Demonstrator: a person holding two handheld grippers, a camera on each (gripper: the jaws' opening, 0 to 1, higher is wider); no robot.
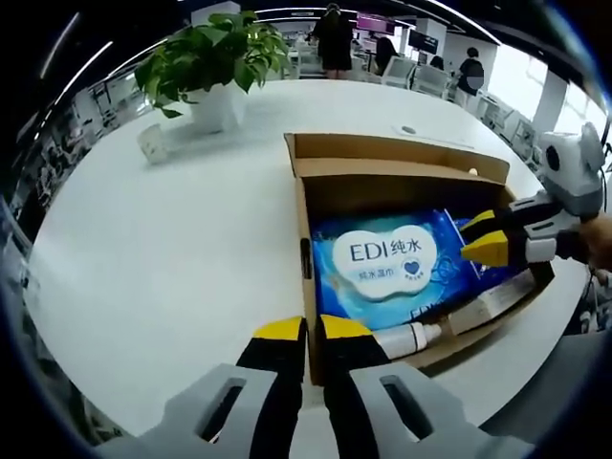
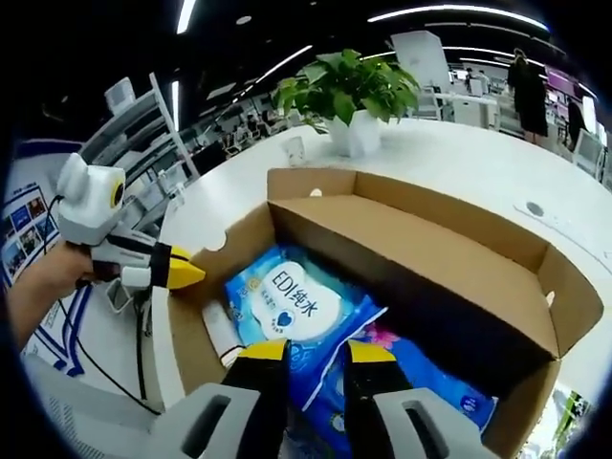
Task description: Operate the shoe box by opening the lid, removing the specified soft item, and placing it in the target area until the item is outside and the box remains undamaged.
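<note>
A: Looking along the left gripper (image 1: 313,330), what do you make of its jaws?

B: They are nearly together, a thin gap between the yellow tips, and they sit at the near wall of the open brown cardboard shoe box (image 1: 304,206). Whether they pinch that wall or only touch it, I cannot tell.

A: And the right gripper (image 2: 316,351)?

B: Its black jaws with yellow tips stand a little apart, hanging just above the box contents with nothing between them. In the left gripper view it comes in from the right over the box's far side, its tips close together there.

A: Where is the soft item?

B: The blue soft pack of wet wipes with a white cloud-shaped label (image 1: 390,263) lies flat inside the box, roughly in the middle. In the right gripper view it lies just ahead of the jaw tips (image 2: 287,304). A second blue pack with a pink flower print (image 2: 421,382) lies beside it, partly under the jaws.

A: Anything else in there?

B: A white tube (image 1: 449,323) lies along the box's wall, just beside the wipes.

A: The lid?

B: Open, its flap standing up along the far side.

A: Beyond the box?

B: The round white worktop (image 1: 172,249), then a green leafy plant in a white pot (image 1: 212,67) near its far edge, well apart from the box. Further back, office desks and standing people.
</note>
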